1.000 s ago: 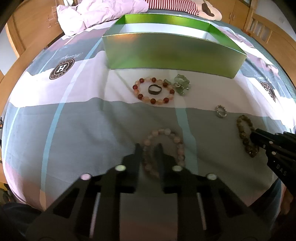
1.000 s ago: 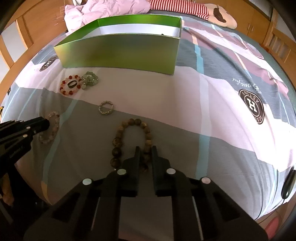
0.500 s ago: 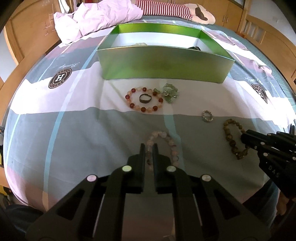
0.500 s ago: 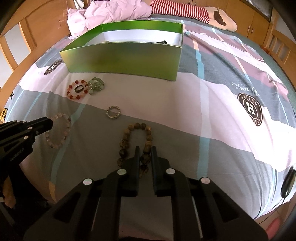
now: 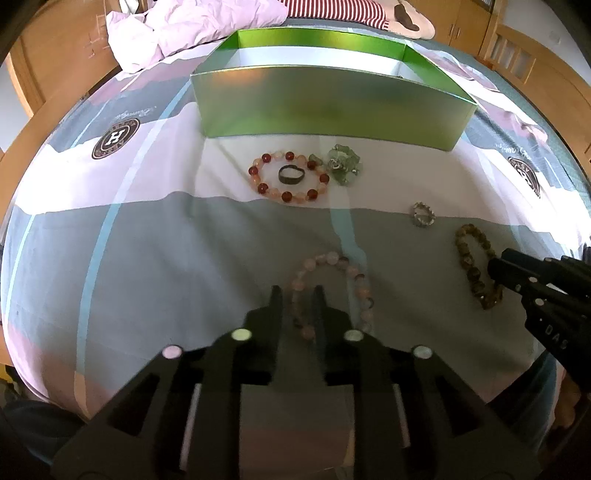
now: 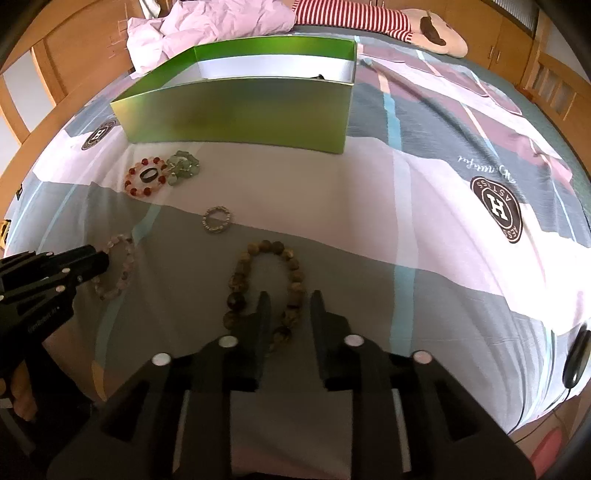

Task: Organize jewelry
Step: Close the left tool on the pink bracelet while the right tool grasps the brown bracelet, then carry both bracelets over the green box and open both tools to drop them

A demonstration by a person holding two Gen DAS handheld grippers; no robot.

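A green box (image 5: 332,107) (image 6: 240,110) stands open on the bed. My left gripper (image 5: 297,295) is partly open, its fingers astride the left strand of a pale pink bead bracelet (image 5: 354,280) (image 6: 118,273) lying on the sheet. My right gripper (image 6: 289,301) is partly open, its fingers astride the right strand of a brown bead bracelet (image 6: 266,284) (image 5: 476,269). A red and pink bead bracelet (image 5: 288,177) (image 6: 146,177) with a dark ring (image 5: 291,173) inside it lies in front of the box, next to a green stone bracelet (image 5: 341,164) (image 6: 183,168). A small silver ring (image 5: 423,214) (image 6: 218,219) lies between.
The bed sheet (image 5: 147,240) is striped grey, pink and white with round logos. A crumpled pink quilt (image 5: 177,26) and a striped soft toy (image 6: 369,18) lie behind the box. Wooden bed rails (image 6: 554,81) run along the sides.
Both grippers have opened from nearly shut to a small gap and moved lower and closer to the bracelets. The jewelry has not moved.
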